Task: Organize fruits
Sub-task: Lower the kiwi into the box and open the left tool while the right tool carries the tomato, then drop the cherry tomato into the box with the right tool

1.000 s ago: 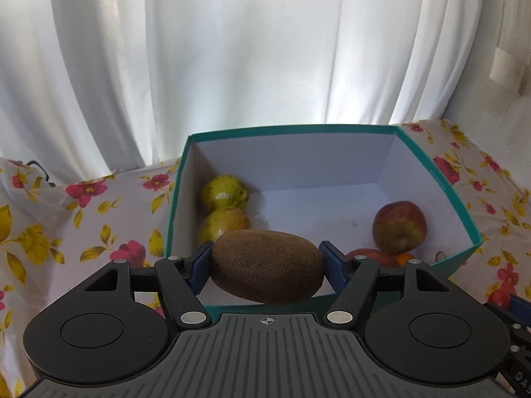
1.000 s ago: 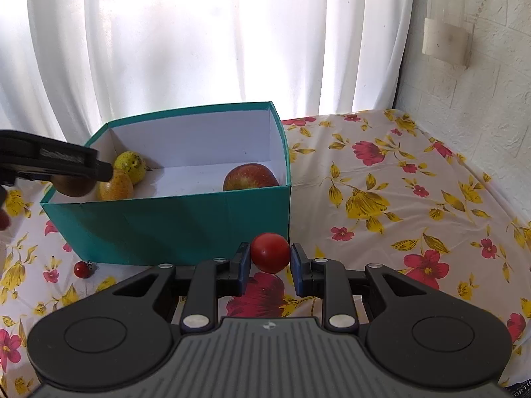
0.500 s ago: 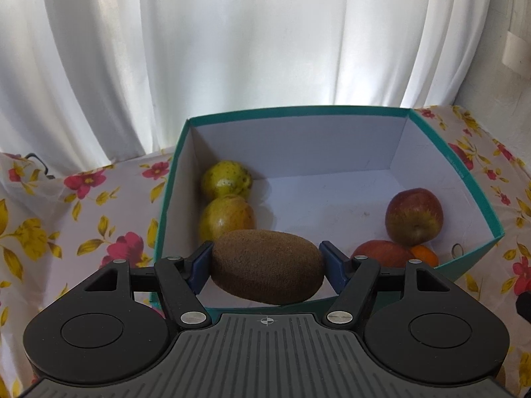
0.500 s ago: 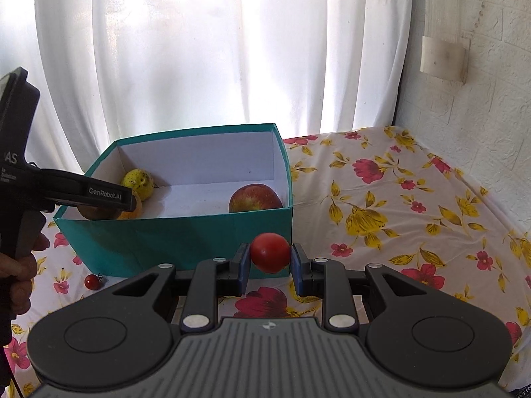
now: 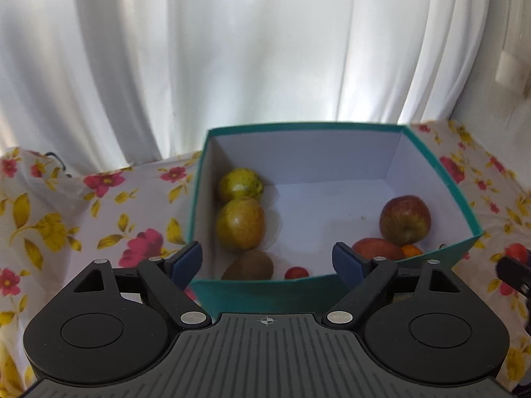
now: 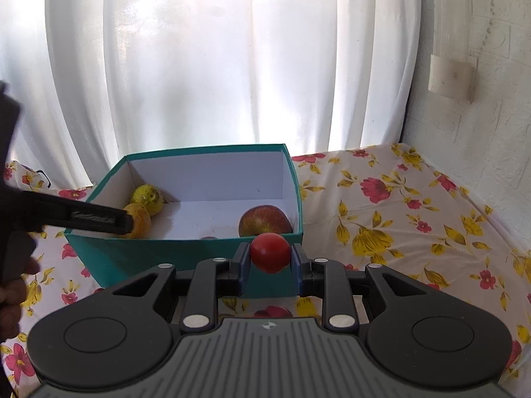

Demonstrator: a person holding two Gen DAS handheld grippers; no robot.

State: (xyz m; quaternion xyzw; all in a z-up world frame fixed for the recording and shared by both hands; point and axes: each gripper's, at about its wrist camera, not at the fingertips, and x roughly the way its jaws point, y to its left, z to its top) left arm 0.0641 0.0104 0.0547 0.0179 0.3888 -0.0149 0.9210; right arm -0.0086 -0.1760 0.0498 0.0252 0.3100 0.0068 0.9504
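Above the near wall of the teal box (image 5: 252, 293), the left gripper (image 5: 267, 260) has just spread its jaws wide, with nothing between them; the kiwi (image 5: 249, 268) lies on the box floor in the near left corner, below two yellow-green fruits (image 5: 240, 222). The right gripper (image 6: 270, 253) is clamped on a small red tomato (image 6: 269, 252), held in front of the box's near right corner and not yet over the opening.

The main risk probably lies with the tomato. It is soft and round, so a harder squeeze could bruise or split it, while a grip that eases before it clears the rim would likely drop it onto the flowered cloth (image 6: 398, 219), where it could roll away. Released from height over the right side, it could also strike the apple (image 6: 265, 219) below. The two grippers sit close together at the box, so a hasty crossing might knock them against each other or nudge the light box.

Both grippers point forward and downward toward the box. A hand (image 6: 13, 285) shows at the left edge of the right wrist view, wrapped around the left gripper's handle.
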